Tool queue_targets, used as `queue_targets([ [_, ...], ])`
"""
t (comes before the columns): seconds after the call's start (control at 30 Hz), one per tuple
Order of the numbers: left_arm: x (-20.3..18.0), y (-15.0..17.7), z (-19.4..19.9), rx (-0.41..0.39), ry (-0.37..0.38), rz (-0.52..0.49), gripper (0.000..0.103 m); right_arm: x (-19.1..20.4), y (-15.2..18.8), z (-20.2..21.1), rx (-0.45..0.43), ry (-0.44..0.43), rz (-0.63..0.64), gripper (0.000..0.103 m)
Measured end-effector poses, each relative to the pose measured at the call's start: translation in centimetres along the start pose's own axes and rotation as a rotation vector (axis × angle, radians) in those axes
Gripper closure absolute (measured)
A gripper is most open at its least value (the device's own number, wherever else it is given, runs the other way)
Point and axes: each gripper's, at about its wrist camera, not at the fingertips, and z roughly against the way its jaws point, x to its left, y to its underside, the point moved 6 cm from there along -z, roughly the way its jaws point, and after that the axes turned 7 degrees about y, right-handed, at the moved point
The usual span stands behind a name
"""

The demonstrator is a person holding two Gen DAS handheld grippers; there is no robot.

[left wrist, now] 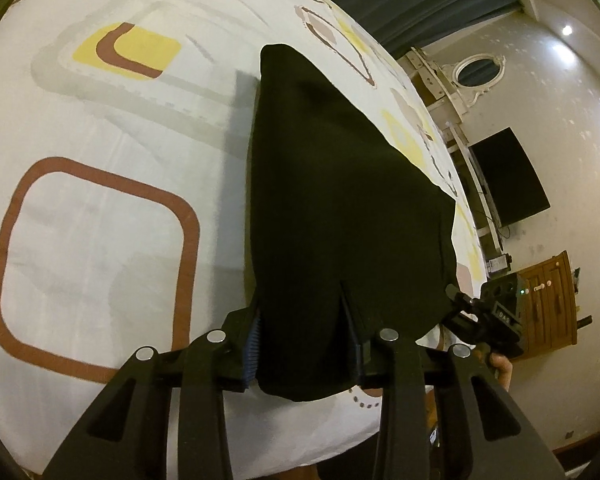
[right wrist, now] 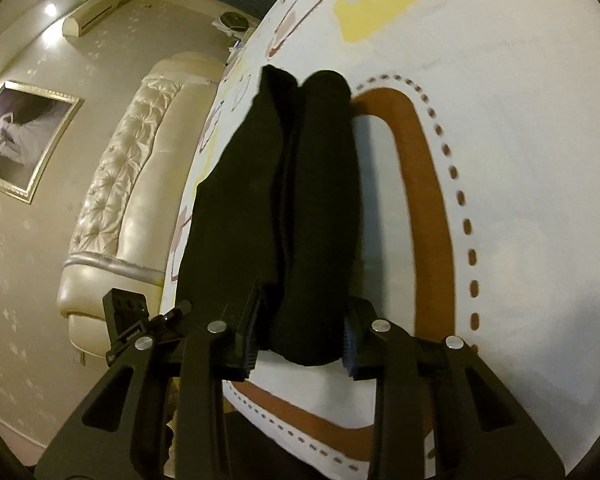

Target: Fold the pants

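Observation:
The black pants (left wrist: 332, 180) lie folded lengthwise on the patterned bed sheet (left wrist: 100, 240), and their near end is lifted off it. In the left wrist view my left gripper (left wrist: 302, 320) is shut on one near corner, its blue pads pressing the cloth from both sides. In the right wrist view the pants (right wrist: 284, 184) show as two thick rolls side by side. My right gripper (right wrist: 304, 320) is shut on the right-hand roll at its near end. Each gripper's black body shows at the edge of the other's view, close beside it.
The white sheet (right wrist: 520, 160) has brown and yellow squares. A cream tufted headboard (right wrist: 132, 184) and a framed picture (right wrist: 24, 136) are on the left. A dark screen (left wrist: 508, 176) and a wooden cabinet (left wrist: 548, 304) stand past the bed's right edge.

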Motion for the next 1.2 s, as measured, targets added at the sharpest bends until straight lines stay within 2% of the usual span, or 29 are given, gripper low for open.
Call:
queue_targets([
  [0.63, 0.7, 1.2, 0.5, -0.014, 0.015, 0.004, 0.062, -0.7, 0.0, -0.1, -0.013, -0.052, -0.039, 0.071],
  [0.73, 0.9, 1.2, 0.6, -0.012, 0.015, 0.014, 0.060, -0.8, 0.0, 0.0, -0.010, -0.072, -0.056, 0.071],
  [0.9, 1.1, 1.4, 0.9, -0.018, 0.008, 0.028, 0.048, -1.1, 0.3, 0.6, -0.015, -0.092, -0.075, 0.068],
  [1.03, 0.6, 1.7, 1.3, -0.033, -0.044, -0.006, 0.044, -1.6, 0.7, 1.6, -0.022, -0.099, -0.105, 0.067],
  [1.2, 0.3, 2.2, 2.3, -0.068, -0.133, -0.029, 0.032, -2.5, 1.8, 3.1, -0.019, -0.067, -0.114, 0.067],
])
